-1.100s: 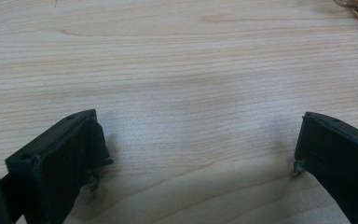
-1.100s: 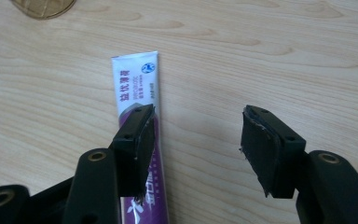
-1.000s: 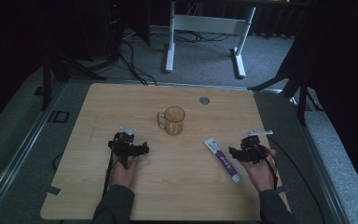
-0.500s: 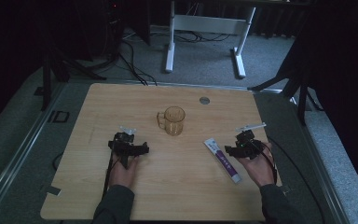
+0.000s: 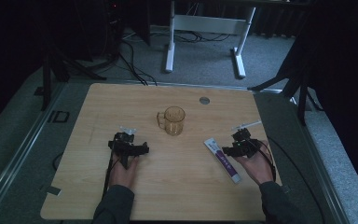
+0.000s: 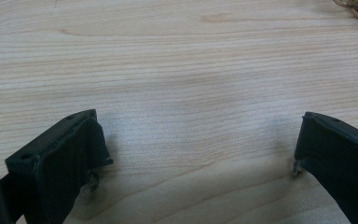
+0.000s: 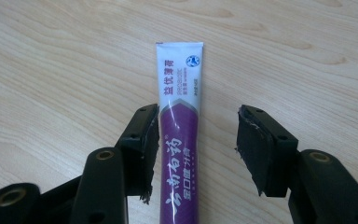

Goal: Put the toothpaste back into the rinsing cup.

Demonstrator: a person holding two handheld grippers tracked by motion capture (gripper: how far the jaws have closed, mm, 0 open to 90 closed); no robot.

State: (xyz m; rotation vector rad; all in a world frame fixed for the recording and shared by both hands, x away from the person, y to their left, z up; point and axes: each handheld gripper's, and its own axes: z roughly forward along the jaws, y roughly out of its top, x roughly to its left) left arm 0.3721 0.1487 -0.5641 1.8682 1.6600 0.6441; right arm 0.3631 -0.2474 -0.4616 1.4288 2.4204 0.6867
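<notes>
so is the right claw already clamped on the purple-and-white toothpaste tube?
No, the toothpaste tube lies between the right claw's jaws with a gap beside one pad.

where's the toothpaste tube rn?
High view: toothpaste tube lies flat on the table's right side, right of the mug, between the right gripper's open jaws.

The desk (image 5: pixel 177 186) is pale wood-grain with a smooth, matt finish. The toothpaste tube (image 7: pixel 179 140) is glossy plastic, white and purple. The mug (image 5: pixel 173 120) looks like clear amber plastic or glass. The right hand-held gripper (image 7: pixel 196 149) has matt black pads (image 7: pixel 256 149), rough and frayed at the edges.
</notes>
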